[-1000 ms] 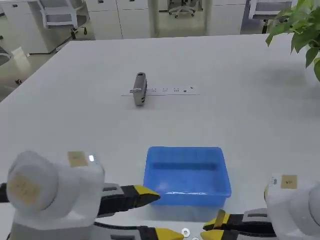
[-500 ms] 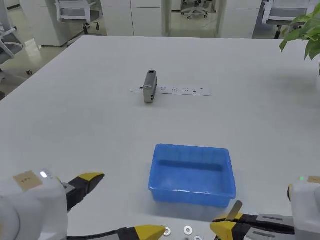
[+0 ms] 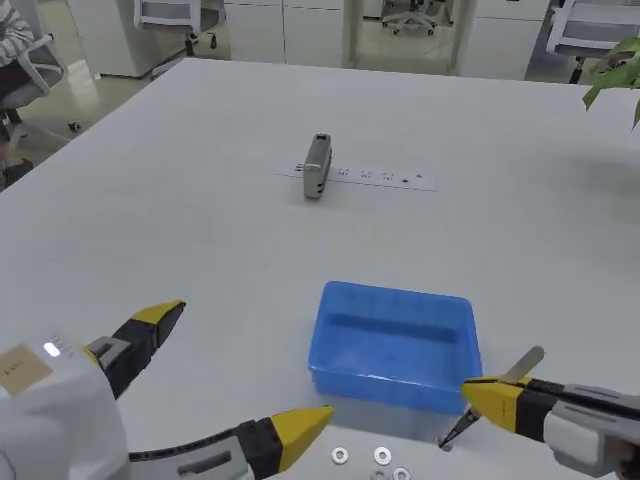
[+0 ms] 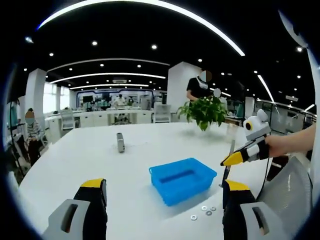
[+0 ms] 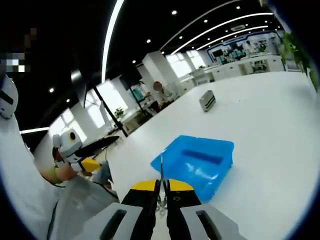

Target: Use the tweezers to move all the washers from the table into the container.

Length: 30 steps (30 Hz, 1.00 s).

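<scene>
Tweezers [image 3: 452, 433] clamped between fingers of right gripper [image 3: 478, 395]; left gripper [image 3: 248, 362] holds its fingers wide apart near washers [image 3: 382, 457].

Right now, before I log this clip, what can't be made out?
Washers: head view's bottom edge cuts the cluster; tiny in the left gripper view, so count unsure.
Tweezers: tips too small in head view to tell if they hold anything.
Grey device: too far to identify.
</scene>
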### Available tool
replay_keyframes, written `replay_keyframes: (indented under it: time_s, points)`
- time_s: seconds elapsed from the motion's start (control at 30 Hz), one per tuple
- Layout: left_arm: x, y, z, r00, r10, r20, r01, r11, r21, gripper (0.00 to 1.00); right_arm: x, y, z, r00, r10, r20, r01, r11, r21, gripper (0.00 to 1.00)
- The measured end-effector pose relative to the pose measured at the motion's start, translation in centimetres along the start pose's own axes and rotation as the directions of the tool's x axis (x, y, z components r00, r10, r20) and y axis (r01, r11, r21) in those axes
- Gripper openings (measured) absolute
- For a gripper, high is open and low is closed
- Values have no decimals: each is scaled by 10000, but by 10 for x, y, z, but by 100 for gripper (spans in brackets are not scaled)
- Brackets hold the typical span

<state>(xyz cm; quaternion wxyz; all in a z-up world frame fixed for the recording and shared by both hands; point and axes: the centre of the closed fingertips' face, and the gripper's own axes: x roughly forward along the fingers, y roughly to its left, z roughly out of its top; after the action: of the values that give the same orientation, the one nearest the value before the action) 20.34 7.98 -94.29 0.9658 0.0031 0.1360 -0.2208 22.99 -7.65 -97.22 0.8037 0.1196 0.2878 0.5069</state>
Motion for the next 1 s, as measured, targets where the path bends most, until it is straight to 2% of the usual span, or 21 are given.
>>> replay_keyframes:
  time_s: [0.23,0.57,1.0]
  points:
    - [2,-6,-3,9997,-203,-163,209,9991,367,99,0,-3,20,9999,-128,109,132,9991,-402,3]
    - [1,-5,-2,9996,-291,-53,291,9996,59,99,5,-20,40,9974,-621,356,637,9970,-440,3]
    - [1,-12,0,9978,-658,96,659,9978,-110,99,25,-48,40,9908,-1349,-45,1336,9850,-1090,3]
